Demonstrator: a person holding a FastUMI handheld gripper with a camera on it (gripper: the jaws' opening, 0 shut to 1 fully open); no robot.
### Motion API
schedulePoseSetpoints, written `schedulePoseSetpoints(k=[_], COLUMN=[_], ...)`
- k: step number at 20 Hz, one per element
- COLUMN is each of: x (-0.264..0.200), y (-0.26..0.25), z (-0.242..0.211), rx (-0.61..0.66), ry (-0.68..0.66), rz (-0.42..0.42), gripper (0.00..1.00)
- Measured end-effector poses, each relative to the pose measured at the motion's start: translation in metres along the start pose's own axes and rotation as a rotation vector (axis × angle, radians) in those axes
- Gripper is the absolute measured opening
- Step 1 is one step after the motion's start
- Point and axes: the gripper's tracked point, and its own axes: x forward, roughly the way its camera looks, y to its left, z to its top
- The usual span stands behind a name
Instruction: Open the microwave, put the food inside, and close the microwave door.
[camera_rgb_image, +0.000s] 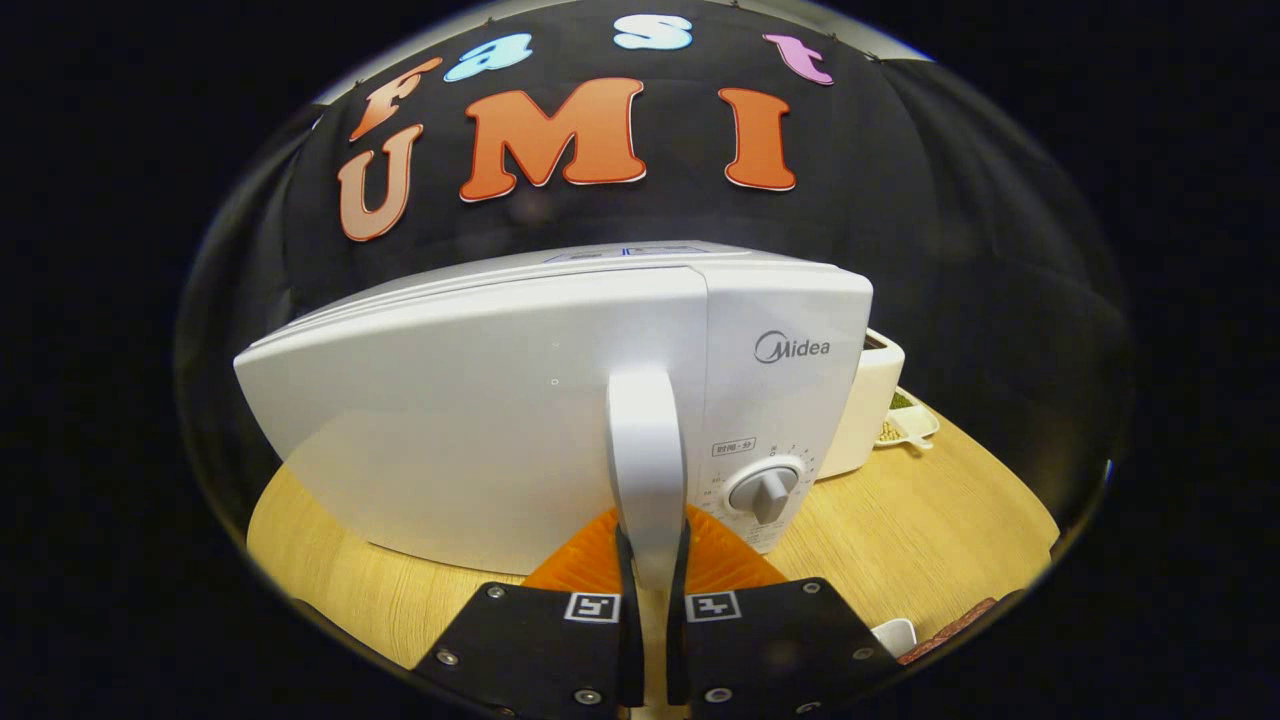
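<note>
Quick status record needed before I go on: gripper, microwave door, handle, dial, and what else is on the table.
gripper: gripper shut on the door handle, one finger on each side of it
door handle: door handle upright, at the door's right edge
microwave: microwave on the wooden table
door: looks closed or barely ajar; cannot tell which
dial: dial right of the handle, on the control panel
beyond the microwave: white appliance and a small tray beside it
stage: door not yet swung open
</note>
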Motion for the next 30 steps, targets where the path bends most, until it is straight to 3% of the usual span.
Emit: schedulePoseSetpoints(k=[6,10,21,26,30], x=[-0.01,-0.058,-0.151,-0.202,-0.247], y=[0.001,0.007,0.052,0.103,0.169], z=[-0.007,-0.023,-0.073,-0.101,-0.124], rx=[-0.003,-0.064,-0.062,-0.074,-0.142], ry=[0.021,-0.034,0.023,0.043,0.079], rz=[-0.016,-0.023,0.05,0.128,0.277], gripper=[0.09,0.09,0.09,0.09,0.09])
